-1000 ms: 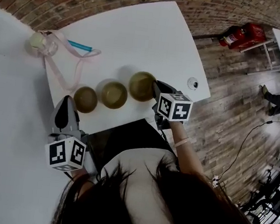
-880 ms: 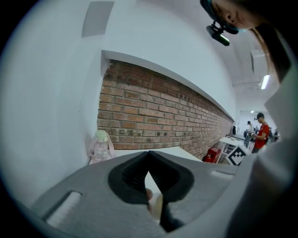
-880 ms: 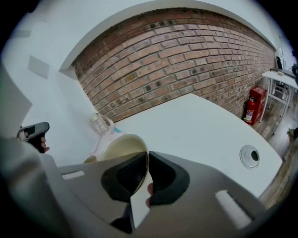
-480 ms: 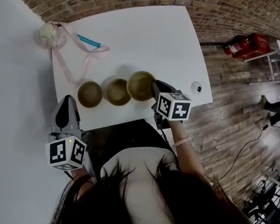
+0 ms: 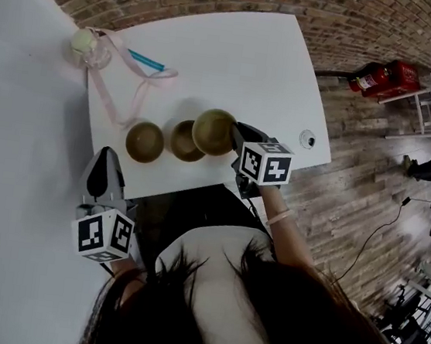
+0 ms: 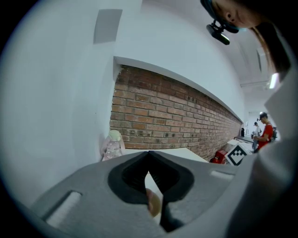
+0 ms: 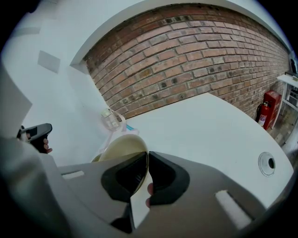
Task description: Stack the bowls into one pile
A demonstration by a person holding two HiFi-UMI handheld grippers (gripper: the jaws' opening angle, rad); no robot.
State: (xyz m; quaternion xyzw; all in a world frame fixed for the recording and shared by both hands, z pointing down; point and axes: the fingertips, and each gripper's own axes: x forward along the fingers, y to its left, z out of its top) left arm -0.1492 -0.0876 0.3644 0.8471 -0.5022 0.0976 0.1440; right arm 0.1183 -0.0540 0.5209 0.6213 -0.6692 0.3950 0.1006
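Rim of the held bowl (image 7: 122,149) sits pinched between the right gripper's (image 7: 147,157) fingers, one pad inside the bowl and the other against its outer wall, with the bowl tilted. In the head view it overlaps the edge of the middle bowl (image 5: 182,141). On the middle bowl's other side, just beside it, the third bowl (image 5: 144,141) stands on the white table (image 5: 238,53). Left gripper (image 6: 149,155) has its fingers closed together on nothing, well apart from the middle bowl, out past the third bowl.

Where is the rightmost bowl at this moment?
Head view, near the table's front edge: the rightmost bowl is gripped by its rim in the right gripper, overlapping the middle bowl on its left.
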